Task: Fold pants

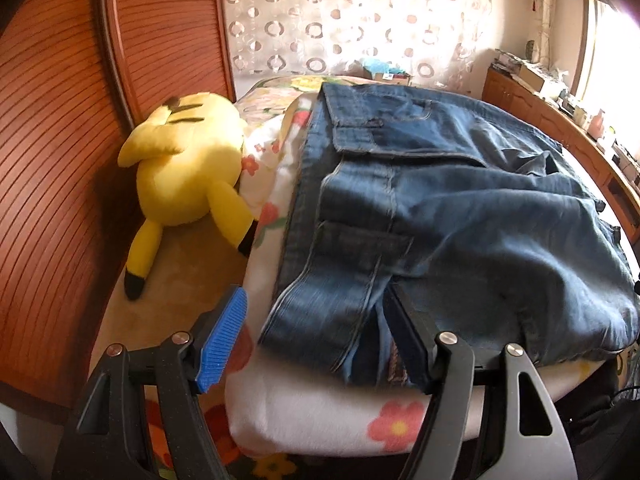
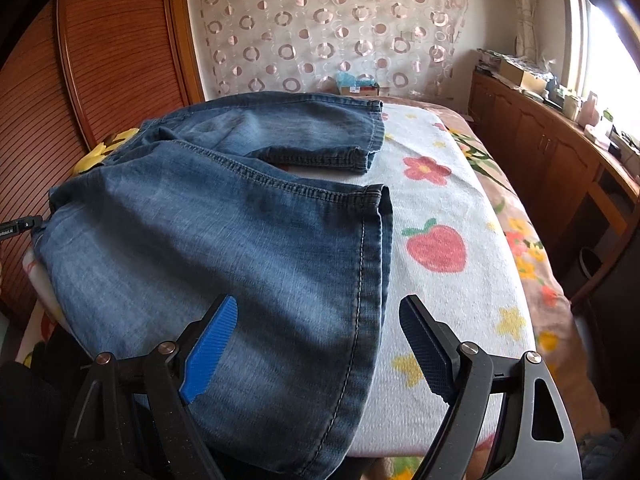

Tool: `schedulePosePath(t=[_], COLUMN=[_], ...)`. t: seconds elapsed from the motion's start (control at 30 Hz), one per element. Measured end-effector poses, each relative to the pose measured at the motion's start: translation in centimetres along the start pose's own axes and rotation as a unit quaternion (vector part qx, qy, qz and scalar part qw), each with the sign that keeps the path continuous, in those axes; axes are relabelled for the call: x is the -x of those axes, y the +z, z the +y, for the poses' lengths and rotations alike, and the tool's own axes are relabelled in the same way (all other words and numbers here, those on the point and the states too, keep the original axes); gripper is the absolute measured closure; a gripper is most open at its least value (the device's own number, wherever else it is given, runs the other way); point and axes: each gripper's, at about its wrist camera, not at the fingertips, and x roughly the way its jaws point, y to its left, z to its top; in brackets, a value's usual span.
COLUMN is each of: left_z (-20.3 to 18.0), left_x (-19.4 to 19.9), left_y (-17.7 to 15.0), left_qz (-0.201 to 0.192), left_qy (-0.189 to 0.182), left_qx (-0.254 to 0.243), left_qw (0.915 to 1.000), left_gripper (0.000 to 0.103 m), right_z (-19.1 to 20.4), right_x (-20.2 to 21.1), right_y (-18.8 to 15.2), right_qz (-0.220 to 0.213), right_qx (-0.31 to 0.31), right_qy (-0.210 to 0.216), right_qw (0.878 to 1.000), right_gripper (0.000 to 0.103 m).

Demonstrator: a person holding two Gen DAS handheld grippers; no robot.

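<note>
Blue denim pants (image 1: 440, 200) lie spread on a white flowered blanket (image 1: 320, 412) on the bed. In the left wrist view the waistband end with belt loops and pockets is nearest. My left gripper (image 1: 320, 336) is open, its jaws on either side of the waistband edge, holding nothing. In the right wrist view the two legs of the pants (image 2: 224, 240) lie side by side with the hems to the right. My right gripper (image 2: 320, 344) is open over the near leg's hem edge, its right finger (image 2: 424, 348) above the blanket (image 2: 448, 300).
A yellow plush toy (image 1: 188, 176) lies left of the pants beside a wooden louvred wardrobe (image 1: 60, 140). A wooden cabinet (image 2: 552, 152) with clutter runs along the right under a bright window. A patterned curtain (image 2: 332, 28) hangs behind the bed.
</note>
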Motion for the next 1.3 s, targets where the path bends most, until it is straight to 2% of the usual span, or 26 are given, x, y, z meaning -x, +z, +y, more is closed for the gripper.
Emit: schedulePosePath(t=[0.2,0.33,0.53,0.7,0.9,0.97,1.07,1.17,1.3], left_z=[0.1,0.1,0.1,0.1,-0.1,-0.3,-0.8,-1.2,-2.2], left_x=[-0.5,-1.3,-1.2,-0.3,0.2,0.8,1.9,3.8,6.0], left_y=[-0.6,-0.9,-1.2,-1.3,-1.4,-1.3,-1.0,-0.3,1.1], left_qz=[0.005,0.013,0.007,-0.005,-0.015,-0.024,-0.038,-0.062,-0.088], left_qy=[-0.008,-0.003,-0.001,-0.008,-0.012,-0.012,-0.009,-0.013,-0.022], left_qx=[0.009,0.012,0.014,0.025,0.018,0.016,0.01,0.004,-0.014], left_qw=[0.9999,0.9998,0.9999,0.9996,0.9996,0.9995,0.9992,0.998,0.9957], left_gripper=[0.046,0.046,0.046,0.062,0.08,0.084,0.087,0.089,0.089], right_z=[0.2,0.4,0.2,0.2,-0.3,-0.5,-0.9,-0.8,-0.2], right_x=[0.4,0.5,0.0,-0.1,0.0,0.1,0.2,0.4,1.8], right_y=[-0.2,-0.2,-0.1,0.0,-0.1,-0.1,-0.1,0.1,1.6], right_qz=[0.007,0.013,0.027,0.028,0.02,0.015,0.014,0.009,-0.021], right_qx=[0.008,0.013,0.012,0.016,0.008,0.001,-0.009,-0.009,0.001], right_qy=[0.003,0.005,0.0,-0.005,-0.014,-0.016,-0.008,0.004,0.018], right_qw=[1.0,1.0,1.0,0.999,1.0,1.0,1.0,1.0,1.0], right_gripper=[0.018,0.019,0.024,0.031,0.048,0.066,0.086,0.095,0.096])
